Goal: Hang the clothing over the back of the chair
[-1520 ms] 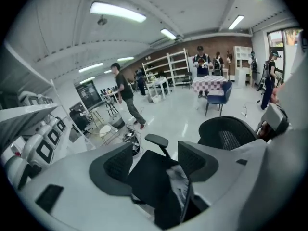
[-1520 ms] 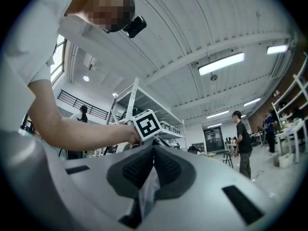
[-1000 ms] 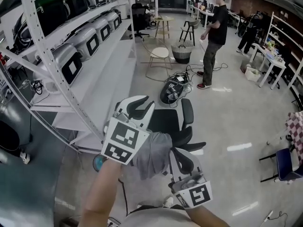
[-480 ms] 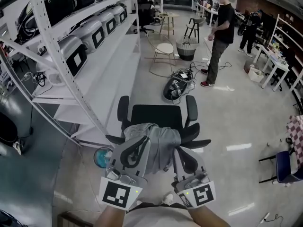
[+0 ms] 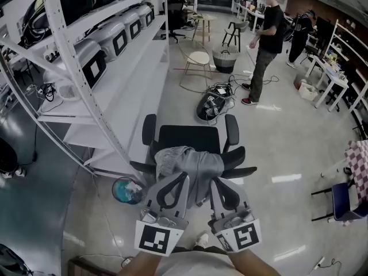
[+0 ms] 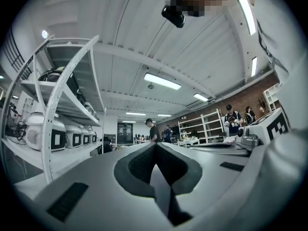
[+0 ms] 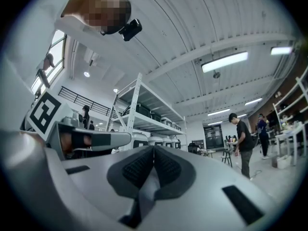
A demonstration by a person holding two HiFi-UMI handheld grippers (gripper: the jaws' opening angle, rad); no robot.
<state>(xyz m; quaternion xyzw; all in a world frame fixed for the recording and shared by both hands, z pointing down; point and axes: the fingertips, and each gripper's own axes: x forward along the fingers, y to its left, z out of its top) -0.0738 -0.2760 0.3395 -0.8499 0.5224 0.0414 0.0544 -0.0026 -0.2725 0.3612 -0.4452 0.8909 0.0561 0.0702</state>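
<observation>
A black office chair (image 5: 192, 139) stands just ahead of me, its back toward me. Grey clothing (image 5: 192, 163) lies bunched over the top of the chair back, and a fold hangs down on my side. My left gripper (image 5: 184, 177) (image 6: 155, 146) is shut, and grey fabric shows pinched between its pads at the fold's lower left. My right gripper (image 5: 213, 181) (image 7: 154, 148) is shut on the fold's lower right in the same way. The two grippers sit side by side, pointing at the chair back.
White shelving (image 5: 109, 79) with grey appliances runs along the left. A teal round thing (image 5: 123, 190) lies on the floor by the chair's left. Beyond it are a black bag with cables (image 5: 209, 107), a stool (image 5: 198, 59), a basket (image 5: 223, 61) and a standing person (image 5: 265, 39).
My left gripper came down from high on the left to beside the right gripper, and its jaws closed. The clothing now rests over the chair back. The right gripper barely moved.
</observation>
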